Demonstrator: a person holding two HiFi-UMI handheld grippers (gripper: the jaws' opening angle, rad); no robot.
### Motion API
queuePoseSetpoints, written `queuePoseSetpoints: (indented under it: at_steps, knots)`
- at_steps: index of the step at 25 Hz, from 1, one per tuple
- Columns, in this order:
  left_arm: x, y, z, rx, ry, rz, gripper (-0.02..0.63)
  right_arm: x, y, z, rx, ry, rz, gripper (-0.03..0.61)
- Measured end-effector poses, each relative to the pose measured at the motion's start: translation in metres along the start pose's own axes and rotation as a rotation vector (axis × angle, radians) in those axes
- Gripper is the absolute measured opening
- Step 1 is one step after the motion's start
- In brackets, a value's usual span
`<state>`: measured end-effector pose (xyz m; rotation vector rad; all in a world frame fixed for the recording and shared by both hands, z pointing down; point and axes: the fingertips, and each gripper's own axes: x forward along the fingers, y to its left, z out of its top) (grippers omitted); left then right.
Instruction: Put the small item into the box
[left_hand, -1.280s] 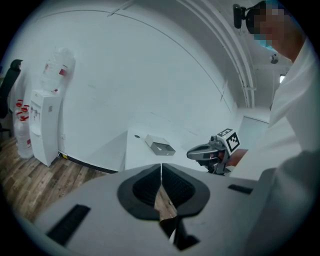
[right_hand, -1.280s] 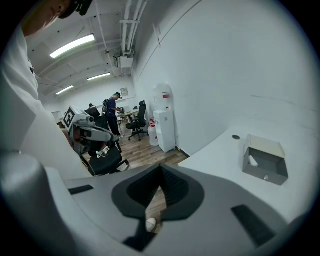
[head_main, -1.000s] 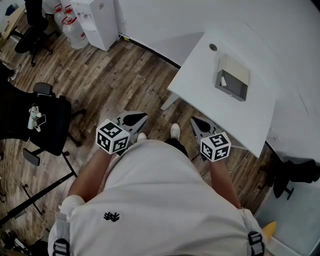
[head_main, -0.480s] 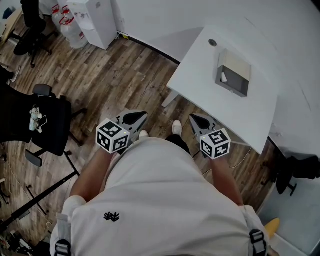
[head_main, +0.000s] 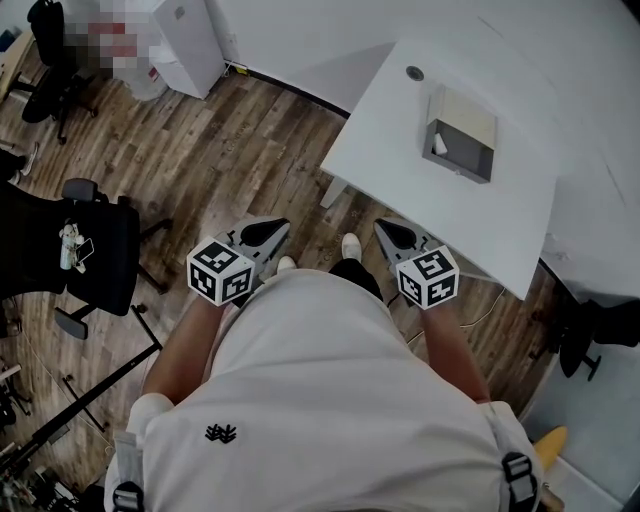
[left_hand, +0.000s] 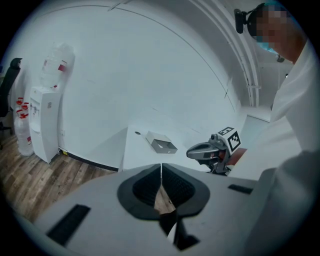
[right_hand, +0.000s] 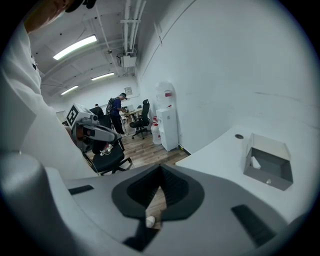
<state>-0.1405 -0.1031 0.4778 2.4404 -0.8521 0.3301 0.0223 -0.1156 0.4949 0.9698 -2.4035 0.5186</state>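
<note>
A small white item (head_main: 438, 145) is seen lying inside an open grey rectangular box (head_main: 457, 172), at its left end, and the box's pale lid is folded back on the far side. The box is set on the far part of a white tabletop (head_main: 450, 225), just right of a round dark grommet hole (head_main: 414, 73).

Well apart from the box, the left hand-held gripper (head_main: 272, 228) and the right hand-held gripper (head_main: 384, 229) are held at the person's waist above a brown wooden plank floor (head_main: 230, 150). The right one is near the tabletop's near edge. The jaws of both are closed together, with nothing gripped between them.

Farther left, a black office chair (head_main: 75, 250) and a white water dispenser (head_main: 190, 45) are visible.
</note>
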Motion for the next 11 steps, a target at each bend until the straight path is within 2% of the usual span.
queuePoseSetpoints:
  at_steps: [11]
  knots:
    - [0.050, -0.010, 0.024, 0.009, 0.015, 0.009, 0.014, -0.008, -0.057, 0.005, 0.015, -0.020, 0.004, 0.006]
